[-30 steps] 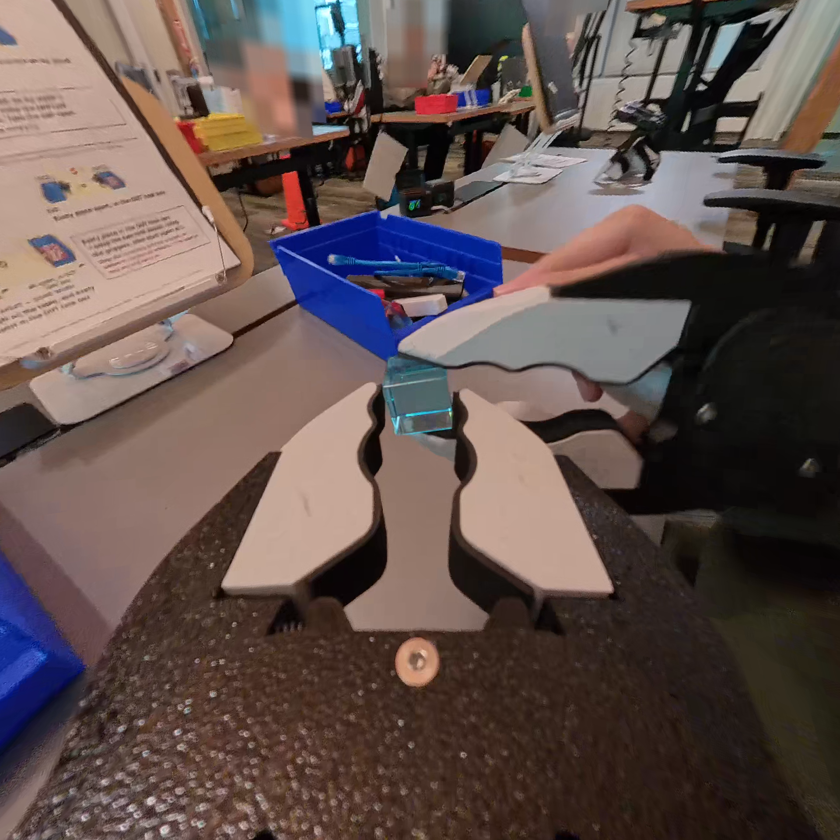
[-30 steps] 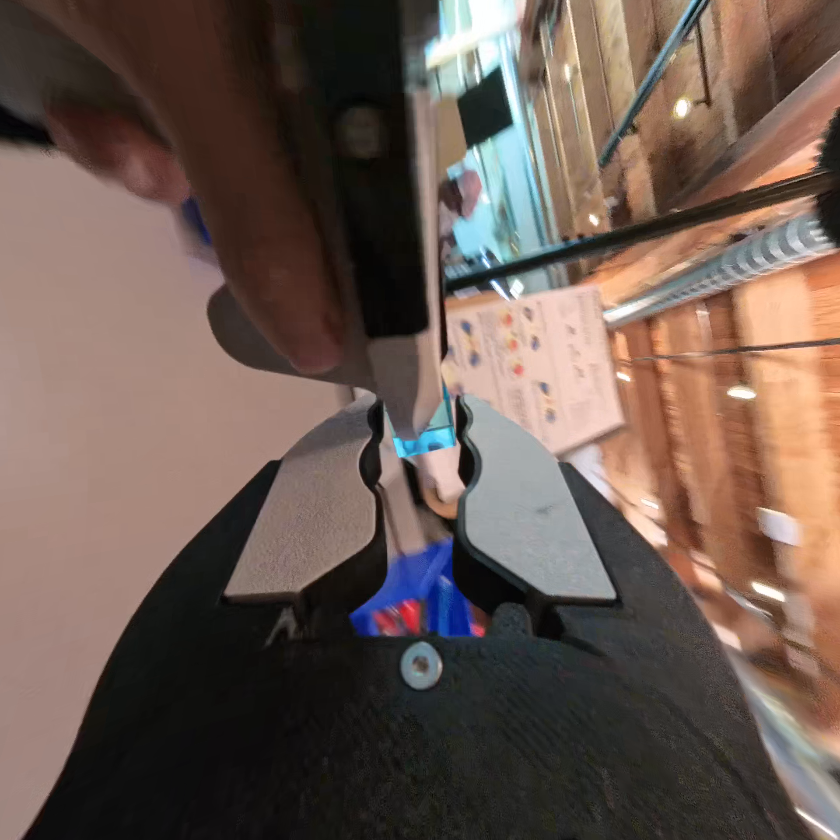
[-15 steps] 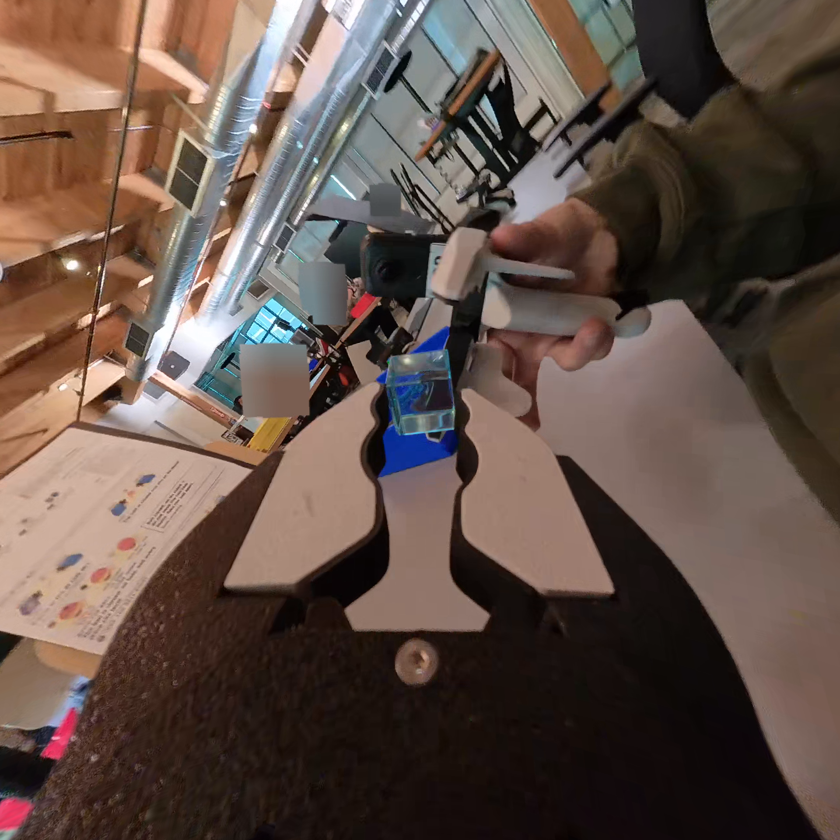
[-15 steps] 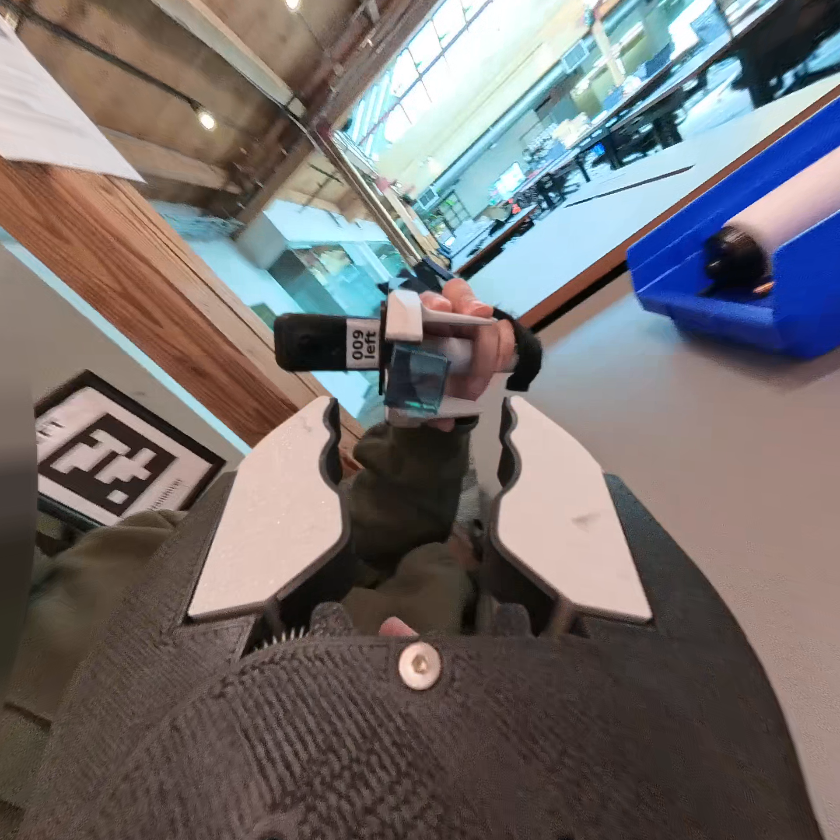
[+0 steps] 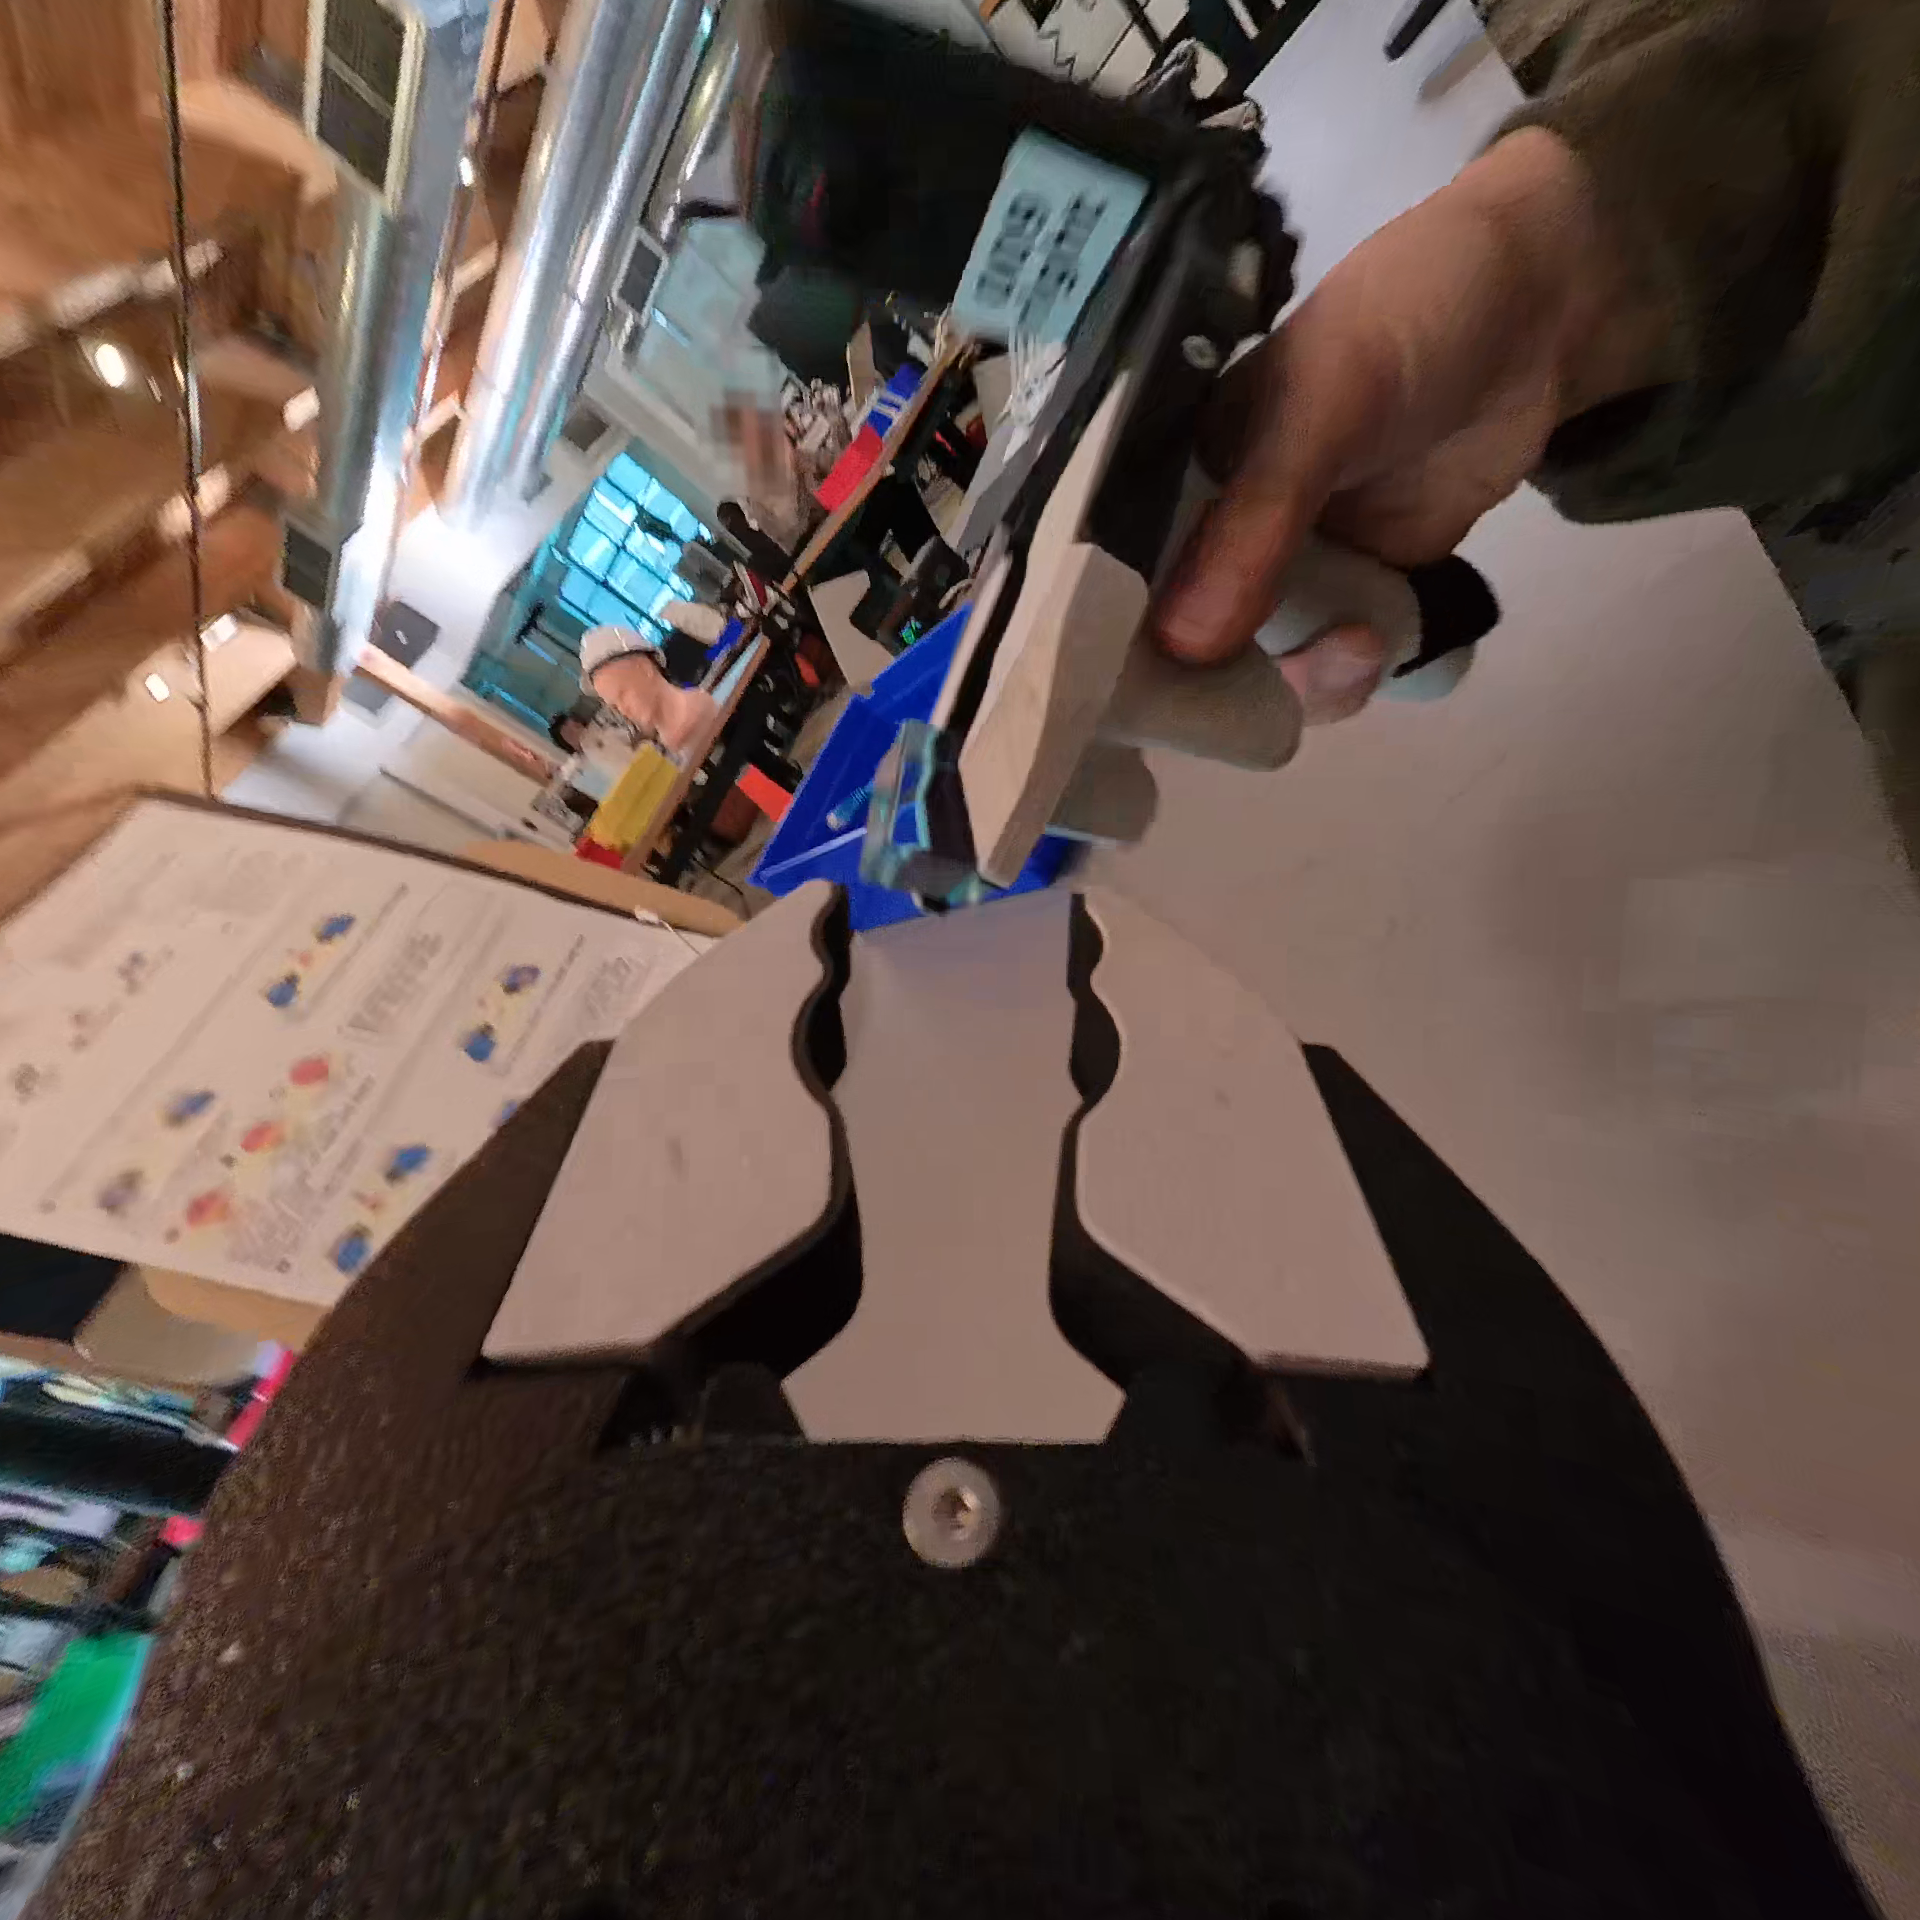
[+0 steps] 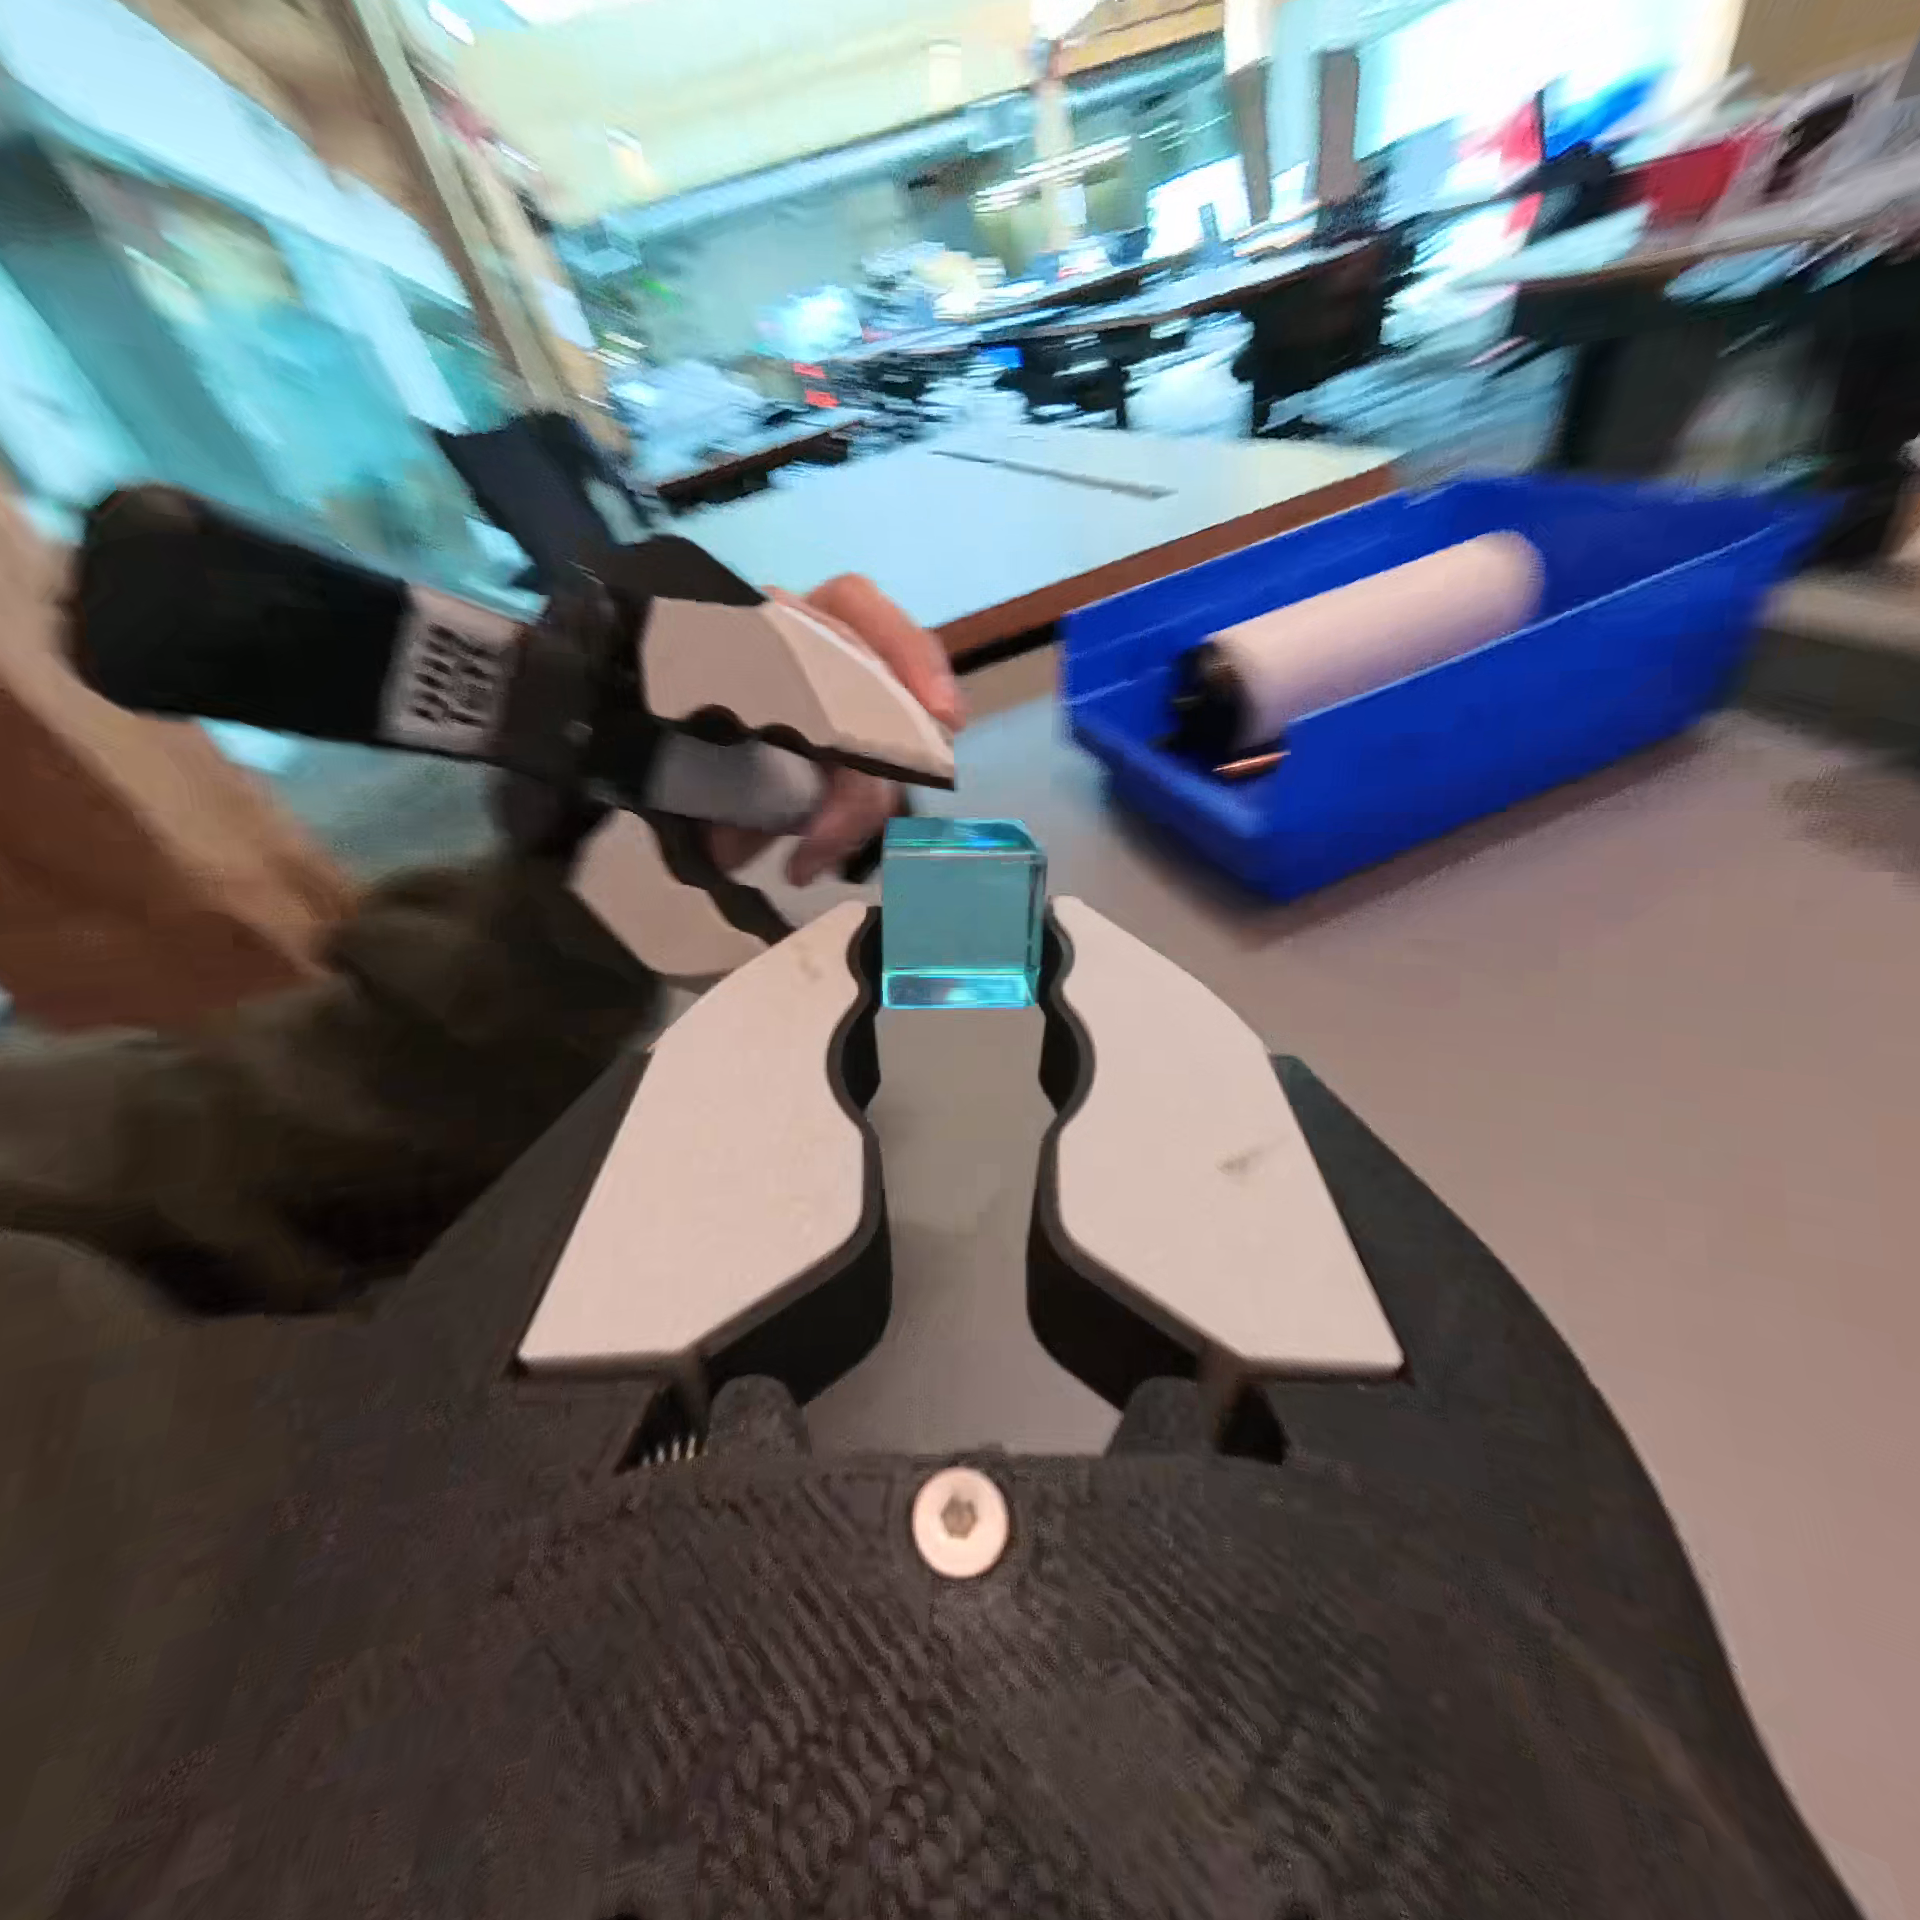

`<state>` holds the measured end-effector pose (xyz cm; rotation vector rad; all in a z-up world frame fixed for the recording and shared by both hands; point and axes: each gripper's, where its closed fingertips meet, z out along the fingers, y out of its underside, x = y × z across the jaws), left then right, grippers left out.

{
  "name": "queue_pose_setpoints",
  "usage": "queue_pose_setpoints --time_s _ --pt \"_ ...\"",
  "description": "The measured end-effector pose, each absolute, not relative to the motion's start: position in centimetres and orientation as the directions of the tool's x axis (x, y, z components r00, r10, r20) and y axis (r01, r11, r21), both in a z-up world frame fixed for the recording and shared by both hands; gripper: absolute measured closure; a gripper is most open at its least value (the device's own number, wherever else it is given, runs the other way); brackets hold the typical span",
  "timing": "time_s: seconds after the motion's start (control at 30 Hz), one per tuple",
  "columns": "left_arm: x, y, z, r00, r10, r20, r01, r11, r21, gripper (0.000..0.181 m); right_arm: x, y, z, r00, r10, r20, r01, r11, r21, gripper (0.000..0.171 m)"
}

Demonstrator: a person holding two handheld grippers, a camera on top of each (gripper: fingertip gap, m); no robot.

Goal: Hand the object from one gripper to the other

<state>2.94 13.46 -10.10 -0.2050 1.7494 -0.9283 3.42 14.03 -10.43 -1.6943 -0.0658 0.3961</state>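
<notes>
A clear turquoise cube [image 6: 961,925] sits between the fingertips of my right gripper [image 6: 961,935], which is shut on it above the grey table [image 6: 1507,1091]. In the left wrist view the cube [image 5: 914,821] shows in the right gripper [image 5: 940,842], just ahead of my left gripper [image 5: 956,920]. The left gripper is open and empty, a small gap away from the cube. In the right wrist view the left gripper [image 6: 831,831] shows to the left of the cube, jaws apart, held by a hand.
A blue bin [image 6: 1455,769] with a white roll [image 6: 1371,623] stands on the table to the right. Another blue bin [image 5: 821,821] stands behind the cube in the left wrist view. An instruction board [image 5: 260,1039] stands at the left. A person's sleeve [image 5: 1714,260] is at the upper right. My left and right fingertips are right by each other.
The cube was in my left gripper. My right gripper has shut on it, and the left gripper has opened, let go and drawn back a little.
</notes>
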Motion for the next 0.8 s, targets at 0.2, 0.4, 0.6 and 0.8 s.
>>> queue_pose_setpoints --time_s 0.2,0.4,0.6,0.8 --pt "4.0 13.5 -8.0 -0.476 -0.834 -0.278 0.114 0.255 -0.960 0.139 5.6 13.6 -8.3 0.992 0.039 0.122 0.123 -0.027 -0.992 0.144" --pt "5.1 13.1 -7.3 -0.395 -0.913 0.103 -0.055 -0.088 -0.995 0.135 6.9 13.5 -8.3 0.847 -0.213 0.487 0.471 -0.123 -0.874 0.144" --pt "5.3 11.9 -8.6 -0.368 -0.928 0.060 -0.127 -0.014 -0.992 0.148 5.4 14.2 -8.9 0.703 -0.240 0.669 0.634 -0.216 -0.743 0.144" --pt "5.1 12.2 -9.1 -0.423 -0.905 0.038 -0.147 0.027 -0.989 0.153 5.0 14.3 -9.1 0.682 -0.196 0.705 0.669 -0.223 -0.709 0.144"
